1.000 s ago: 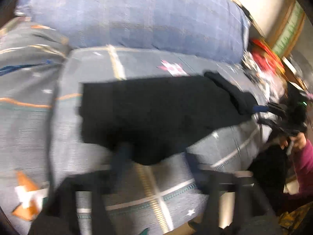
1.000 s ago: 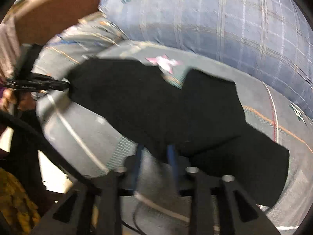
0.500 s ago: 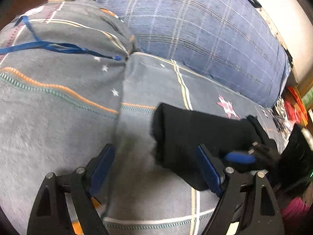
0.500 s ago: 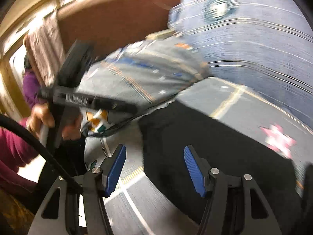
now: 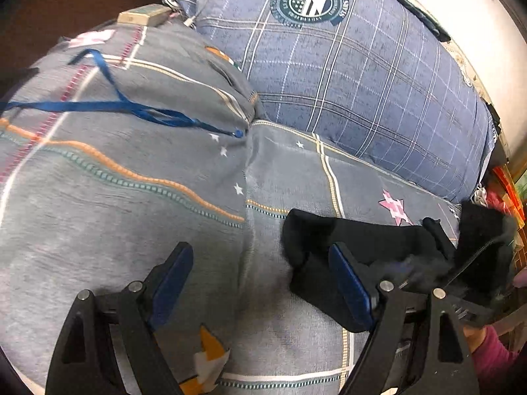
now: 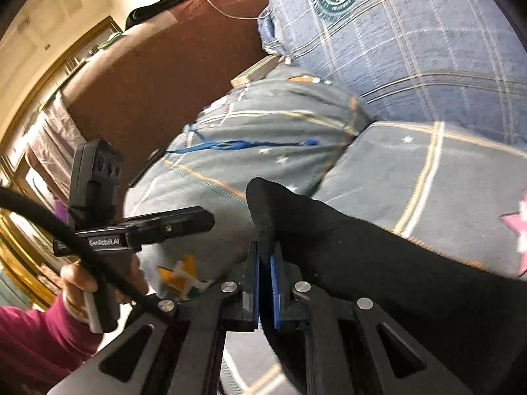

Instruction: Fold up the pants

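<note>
Pants, black and bunched into a thick folded bundle, lie on the grey patterned sofa cover, and I have an edge of them pinched in my right gripper: its blue pads are pressed together with only the dark cloth between them. From that grip the fabric rises in a peak just ahead of the pads and spreads away to the right of the gripper across the seat. Seen from my left gripper, the same bundle sits just ahead and to the right, partly hidden behind the right-hand blue finger; this gripper stands wide apart with nothing between its fingers, hovering over the bare cover. Whether that finger touches the cloth I cannot tell.

Beyond the pants, a pink star print marks the cover. Further ahead of both grippers lies a big blue plaid cushion with a round crest. Left of it, on the neighbouring seat hump, a blue ribbon trails across the fabric, and a small box sits at the back. Behind that stands the brown sofa arm. A hand in a magenta sleeve holds the left gripper's handle.
</note>
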Demonstrator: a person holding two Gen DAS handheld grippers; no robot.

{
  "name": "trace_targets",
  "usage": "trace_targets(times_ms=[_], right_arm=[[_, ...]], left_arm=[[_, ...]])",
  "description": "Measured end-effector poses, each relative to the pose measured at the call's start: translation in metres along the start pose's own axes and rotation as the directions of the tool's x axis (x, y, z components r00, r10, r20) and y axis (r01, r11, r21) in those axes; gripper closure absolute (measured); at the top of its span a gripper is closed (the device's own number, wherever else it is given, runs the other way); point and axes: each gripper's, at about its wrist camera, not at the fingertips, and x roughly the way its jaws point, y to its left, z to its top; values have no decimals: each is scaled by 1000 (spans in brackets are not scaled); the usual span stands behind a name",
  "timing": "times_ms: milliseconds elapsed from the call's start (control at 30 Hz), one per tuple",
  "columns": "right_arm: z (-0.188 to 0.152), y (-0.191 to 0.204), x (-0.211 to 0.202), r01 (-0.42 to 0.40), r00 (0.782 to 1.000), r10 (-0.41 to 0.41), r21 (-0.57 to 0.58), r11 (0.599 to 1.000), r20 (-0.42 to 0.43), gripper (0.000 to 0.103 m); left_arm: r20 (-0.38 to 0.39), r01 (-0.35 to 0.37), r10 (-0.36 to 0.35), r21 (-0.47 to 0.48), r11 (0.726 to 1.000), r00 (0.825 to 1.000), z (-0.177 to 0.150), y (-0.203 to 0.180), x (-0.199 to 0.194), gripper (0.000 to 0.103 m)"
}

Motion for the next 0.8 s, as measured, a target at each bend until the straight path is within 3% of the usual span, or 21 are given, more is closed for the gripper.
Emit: trace_targets(times_ms=[133, 200, 233, 267, 333, 367, 433, 467, 533, 567, 600, 633, 667, 733, 767, 800], right_arm=[[-33, -11, 32, 15, 996, -9, 74, 997, -85, 97], [-37, -12, 26, 16, 999, -13, 85, 996, -42, 96], [-35, -9, 18, 36, 999, -33, 79, 996, -41, 89], [-32, -8, 8, 53, 998, -49, 72, 996, -47, 68], [-28, -6, -27, 108, 994, -108, 39, 993, -2, 39], [-26, -6, -48, 166, 985, -166, 12, 986, 36, 34], [-22, -14, -87, 335, 940, -332, -21, 942, 80, 33], [-19, -22, -103, 443, 894, -439, -24, 896, 85, 32], [-13, -52, -132, 635, 770, -634, 1, 772, 70, 28], [-11, -65, -139, 684, 728, -684, 17, 729, 52, 22], [-9, -84, -145, 742, 670, -742, 37, 670, 12, 21], [-9, -104, -146, 774, 632, -774, 53, 631, -31, 21], [-10, -119, -146, 783, 622, -780, 65, 619, -68, 21], [-14, -149, -138, 768, 640, -753, 92, 634, -152, 26], [-16, -158, -133, 781, 623, -764, 78, 620, -170, 56], [-18, -156, -137, 798, 602, -787, 59, 600, -134, 70]], left_arm=[[-9, 27, -27, -11, 1000, 1000, -2, -4, -1, 19], [-17, 43, -43, -6, 999, 999, -4, -12, 0, 19], [-22, 59, -59, 0, 998, 998, -5, -19, 3, 19], [-27, 75, -75, 4, 997, 997, -7, -25, 5, 19], [-48, 121, -119, 34, 992, 992, -12, -44, 13, 19], [-53, 130, -128, 48, 990, 990, -15, -50, 16, 19], [-70, 146, -141, 74, 986, 988, -19, -70, 28, 19], [-82, 156, -150, 79, 984, 985, -21, -77, 33, 19], [-120, 190, -178, 95, 977, 977, -28, -95, 48, 19], [-137, 198, -183, 102, 975, 974, -31, -104, 56, 19], [-149, 199, -182, 105, 974, 972, -33, -110, 62, 19], [-166, 205, -185, 110, 973, 969, -35, -118, 70, 19], [-178, 211, -190, 113, 971, 966, -37, -123, 75, 19], [-200, 216, -190, 120, 969, 961, -41, -133, 84, 19], [-209, 216, -188, 124, 968, 960, -43, -138, 87, 19], [-214, 219, -188, 126, 968, 958, -44, -142, 88, 19]])
